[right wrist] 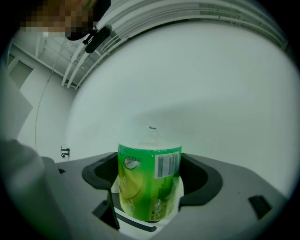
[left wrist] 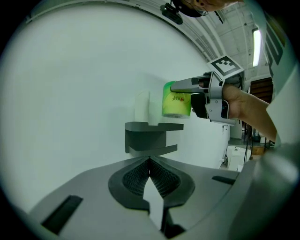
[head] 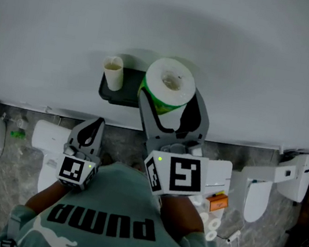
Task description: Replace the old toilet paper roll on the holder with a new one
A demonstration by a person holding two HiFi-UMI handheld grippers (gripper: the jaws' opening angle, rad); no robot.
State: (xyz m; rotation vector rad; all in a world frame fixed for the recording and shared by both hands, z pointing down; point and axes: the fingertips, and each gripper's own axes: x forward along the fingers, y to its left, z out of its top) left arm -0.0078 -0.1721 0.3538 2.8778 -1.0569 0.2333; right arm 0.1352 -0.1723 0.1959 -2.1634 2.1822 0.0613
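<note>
A dark grey holder [head: 126, 90] juts from the white wall. On its left end a thin pale old roll [head: 113, 72] stands upright. My right gripper [head: 171, 102] is shut on a new toilet paper roll [head: 170, 84] in green wrapping, held just right of the holder, near the wall. In the right gripper view the wrapped new roll [right wrist: 150, 183] fills the gap between the jaws of the right gripper [right wrist: 149, 173]. My left gripper [head: 97, 123] hangs lower, below the holder, shut and empty. The left gripper [left wrist: 149, 161] looks at the holder [left wrist: 150, 136], the old roll [left wrist: 142, 107] and the new roll [left wrist: 176, 100].
White toilets [head: 286, 177] [head: 49, 140] stand on the grey stone floor below. An orange item [head: 217, 202] and small white rolls [head: 209, 223] lie beside the person's right arm. The wall around the holder is plain white.
</note>
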